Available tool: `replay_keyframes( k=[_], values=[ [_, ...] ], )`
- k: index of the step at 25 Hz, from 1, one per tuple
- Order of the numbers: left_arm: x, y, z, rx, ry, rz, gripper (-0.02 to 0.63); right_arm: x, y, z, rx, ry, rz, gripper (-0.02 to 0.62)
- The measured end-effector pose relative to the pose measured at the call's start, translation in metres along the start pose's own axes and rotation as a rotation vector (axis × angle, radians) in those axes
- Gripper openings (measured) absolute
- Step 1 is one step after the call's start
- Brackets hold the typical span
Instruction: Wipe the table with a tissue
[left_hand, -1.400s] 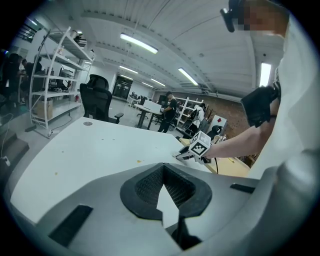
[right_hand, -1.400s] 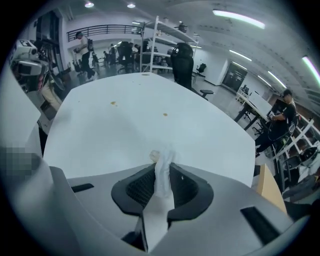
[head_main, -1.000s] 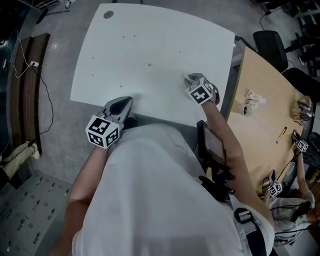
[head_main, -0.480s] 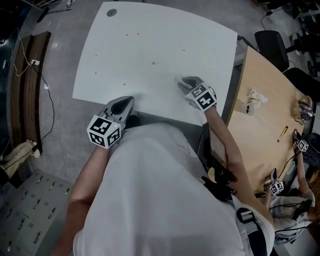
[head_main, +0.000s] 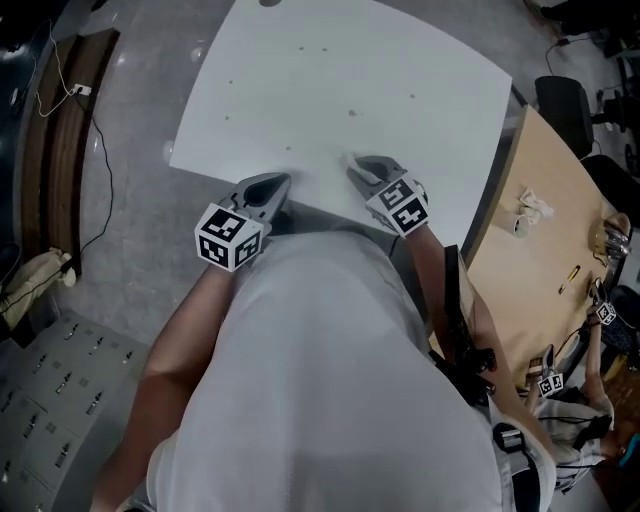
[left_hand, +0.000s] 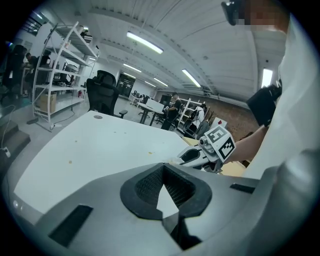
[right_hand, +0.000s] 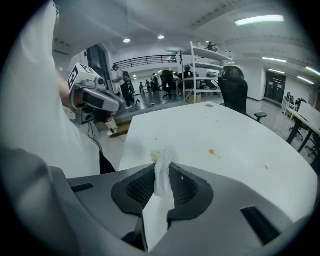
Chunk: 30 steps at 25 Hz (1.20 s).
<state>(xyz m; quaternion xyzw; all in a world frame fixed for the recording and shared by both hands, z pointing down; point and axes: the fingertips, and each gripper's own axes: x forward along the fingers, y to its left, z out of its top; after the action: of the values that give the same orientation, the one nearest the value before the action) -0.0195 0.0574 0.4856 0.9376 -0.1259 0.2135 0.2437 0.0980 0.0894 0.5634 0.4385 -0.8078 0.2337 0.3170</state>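
We log: grey right gripper pinching crumpled white tissue, upper centre of head view, at edge of white tabletop; grey left gripper pressed together, empty. Risk: short tuft tears or slips under drag.

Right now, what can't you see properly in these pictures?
- Tissue: in the head view, too small and white-on-white at the right gripper.
- Whether the tissue touches the table: right gripper view, the gripper's own body blocks it.
- Table's near edge: head view, covered by the person's shirt.
- Brown spots: right gripper view, too small to name.
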Motion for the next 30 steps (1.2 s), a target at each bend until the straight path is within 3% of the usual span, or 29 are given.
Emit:
replay_keyframes(
  k=[6, 15, 22, 30],
  values=[
    [-0.026, 0.039, 0.005, -0.008, -0.039, 0.038, 0.005, 0.039, 0.030, 0.032, -0.059, 0.032, 0.057, 0.071],
    [-0.047, 0.082, -0.005, -0.023, -0.018, 0.072, 0.005, 0.074, 0.031, 0.053, -0.104, 0.091, 0.059, 0.071],
    [-0.051, 0.099, -0.004, -0.023, -0.013, 0.050, 0.005, 0.085, 0.020, 0.050, -0.078, 0.137, -0.017, 0.071],
    [-0.057, 0.112, -0.008, -0.019, -0.002, 0.032, 0.005, 0.100, 0.007, 0.050, -0.127, 0.220, -0.105, 0.071]
  ],
)
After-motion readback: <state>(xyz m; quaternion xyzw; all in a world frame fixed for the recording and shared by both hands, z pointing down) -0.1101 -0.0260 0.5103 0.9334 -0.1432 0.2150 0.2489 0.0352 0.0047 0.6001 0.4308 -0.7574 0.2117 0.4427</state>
